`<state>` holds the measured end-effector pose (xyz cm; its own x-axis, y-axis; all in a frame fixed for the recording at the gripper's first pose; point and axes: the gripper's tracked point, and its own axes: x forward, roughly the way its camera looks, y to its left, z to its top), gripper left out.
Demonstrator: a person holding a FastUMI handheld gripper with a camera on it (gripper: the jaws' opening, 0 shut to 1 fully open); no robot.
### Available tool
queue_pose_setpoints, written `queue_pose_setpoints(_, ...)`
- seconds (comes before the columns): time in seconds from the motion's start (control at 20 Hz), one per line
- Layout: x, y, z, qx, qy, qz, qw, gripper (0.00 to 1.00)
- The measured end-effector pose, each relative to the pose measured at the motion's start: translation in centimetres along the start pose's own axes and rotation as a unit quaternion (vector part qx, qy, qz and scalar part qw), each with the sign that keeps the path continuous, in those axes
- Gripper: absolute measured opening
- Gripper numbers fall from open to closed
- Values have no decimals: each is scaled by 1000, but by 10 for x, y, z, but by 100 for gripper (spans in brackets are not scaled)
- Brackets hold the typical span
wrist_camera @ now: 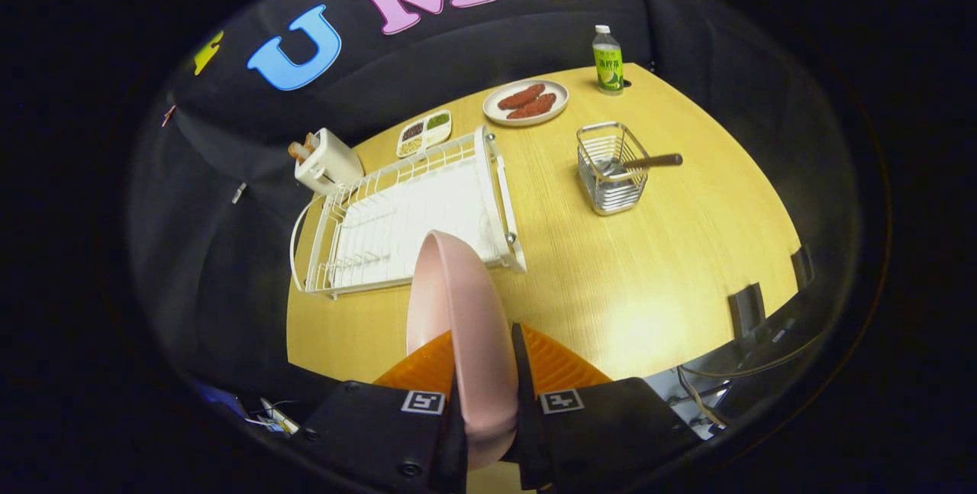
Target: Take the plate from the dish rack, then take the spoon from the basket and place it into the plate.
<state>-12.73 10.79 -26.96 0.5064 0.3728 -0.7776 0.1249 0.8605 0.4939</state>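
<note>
1. The gripper is closed on the pink plate: both fingers press on its rim, one on each face, and the plate stands on edge between them, its upper rim reaching forward over the near end of the dish rack.

2. The plate is clear of the rack's wires and appears to hang above the counter, so the first part of the task looks done; the plate is not yet set down.

3. The relation that matters now: the bare stretch of counter lies just ahead and to the right of the fingers, between the rack on the left and the wire basket further ahead on the right. That is probably where the plate should go, tipped from on-edge to flat.

4. The spoon sits in the basket, well beyond the fingers and to their right. Its handle leans out over the basket's right rim, long axis running roughly crosswise to the fingers.

5. A plate laid down on the right side would sit nearer the basket, which I judge shortens the carry for the spoon.
</note>
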Motion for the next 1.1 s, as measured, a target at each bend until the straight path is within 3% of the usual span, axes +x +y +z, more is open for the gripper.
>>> queue_pose_setpoints(0.25,34,-4,-38,14,47,19,999,30)
queue_pose_setpoints(0.5,70,-6,-61,65,81,51,993,30)
queue_pose_setpoints(0.85,91,1,-60,59,80,76,992,30)
queue_pose_setpoints(1.0,98,-2,-61,46,79,63,994,32)
queue_pose_setpoints(1.1,100,-16,-62,25,78,35,996,41)
